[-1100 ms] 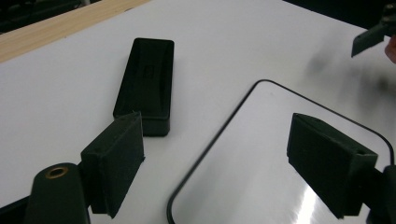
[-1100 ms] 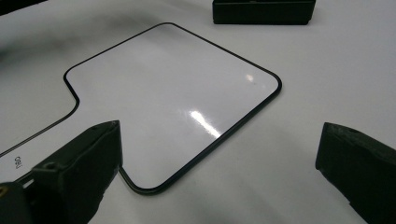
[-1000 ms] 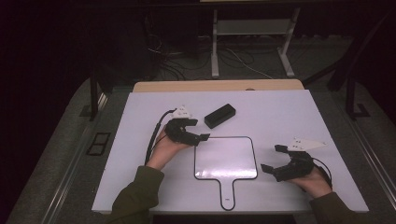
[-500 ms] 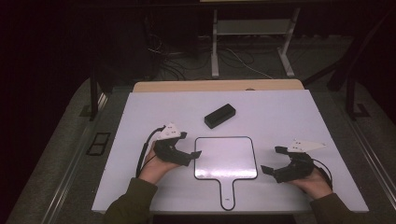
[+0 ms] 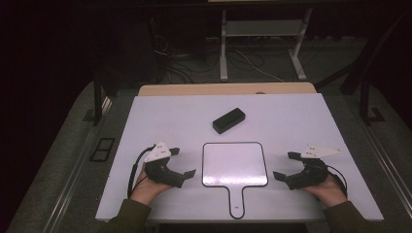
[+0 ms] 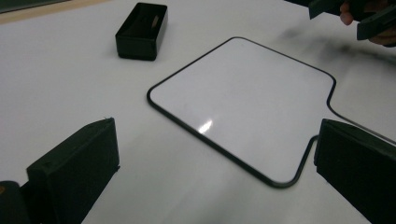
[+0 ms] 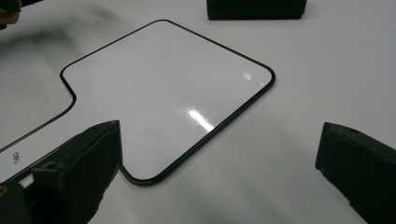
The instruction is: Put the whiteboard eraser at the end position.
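We are holding both grippers, left (image 5: 184,167) and right (image 5: 285,168), open and empty beside the flat whiteboard (image 5: 235,164) lying mid-table; it is looking light, stiff, slippery, best pinched by its handle (image 5: 236,201).

A white paddle-shaped board (image 5: 234,164) with a thin black rim lies flat at lower centre of the high view, handle toward the bottom edge. A small black rectangular block (image 5: 228,120) lies just above it, angled, apart from it.
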`<action>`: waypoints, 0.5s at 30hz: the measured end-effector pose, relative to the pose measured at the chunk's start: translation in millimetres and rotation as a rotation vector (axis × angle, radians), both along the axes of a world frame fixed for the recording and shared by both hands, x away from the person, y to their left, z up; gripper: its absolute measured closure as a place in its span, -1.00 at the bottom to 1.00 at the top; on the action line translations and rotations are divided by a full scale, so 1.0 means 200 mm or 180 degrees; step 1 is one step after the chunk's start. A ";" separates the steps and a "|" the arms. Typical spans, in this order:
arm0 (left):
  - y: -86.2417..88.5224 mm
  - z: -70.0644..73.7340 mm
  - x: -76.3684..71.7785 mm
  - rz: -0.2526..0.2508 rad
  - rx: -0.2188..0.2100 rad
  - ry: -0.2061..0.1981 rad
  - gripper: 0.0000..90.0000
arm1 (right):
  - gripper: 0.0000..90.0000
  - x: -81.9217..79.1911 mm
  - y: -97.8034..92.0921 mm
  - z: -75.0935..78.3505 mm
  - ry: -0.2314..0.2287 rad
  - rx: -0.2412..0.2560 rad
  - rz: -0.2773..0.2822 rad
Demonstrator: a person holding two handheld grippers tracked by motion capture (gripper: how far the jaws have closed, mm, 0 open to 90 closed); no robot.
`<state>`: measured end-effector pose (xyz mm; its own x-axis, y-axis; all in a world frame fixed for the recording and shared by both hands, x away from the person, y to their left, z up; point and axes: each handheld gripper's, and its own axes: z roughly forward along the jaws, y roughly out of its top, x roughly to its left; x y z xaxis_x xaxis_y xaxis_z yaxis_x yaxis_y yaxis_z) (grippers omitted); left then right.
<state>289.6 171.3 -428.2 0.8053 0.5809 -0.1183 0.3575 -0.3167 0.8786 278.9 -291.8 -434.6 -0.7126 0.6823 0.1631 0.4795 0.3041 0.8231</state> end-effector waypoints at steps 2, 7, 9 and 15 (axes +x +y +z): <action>0.02 -0.01 -0.02 0.0041 -0.0030 0.0028 -1.00 | -1.00 0.00 0.00 0.00 -0.0003 -0.0002 -0.0009; 0.04 -0.04 -0.06 0.0068 0.0000 0.0086 -1.00 | -1.00 0.00 -0.01 0.00 -0.0003 -0.0007 -0.0028; 0.04 -0.04 -0.07 0.0080 0.0013 0.0085 -1.00 | -1.00 0.00 -0.01 0.00 -0.0003 -0.0013 -0.0024; 0.03 -0.05 -0.06 0.0046 0.0023 0.0103 -1.00 | -1.00 0.00 -0.01 0.00 -0.0007 -0.0023 -0.0028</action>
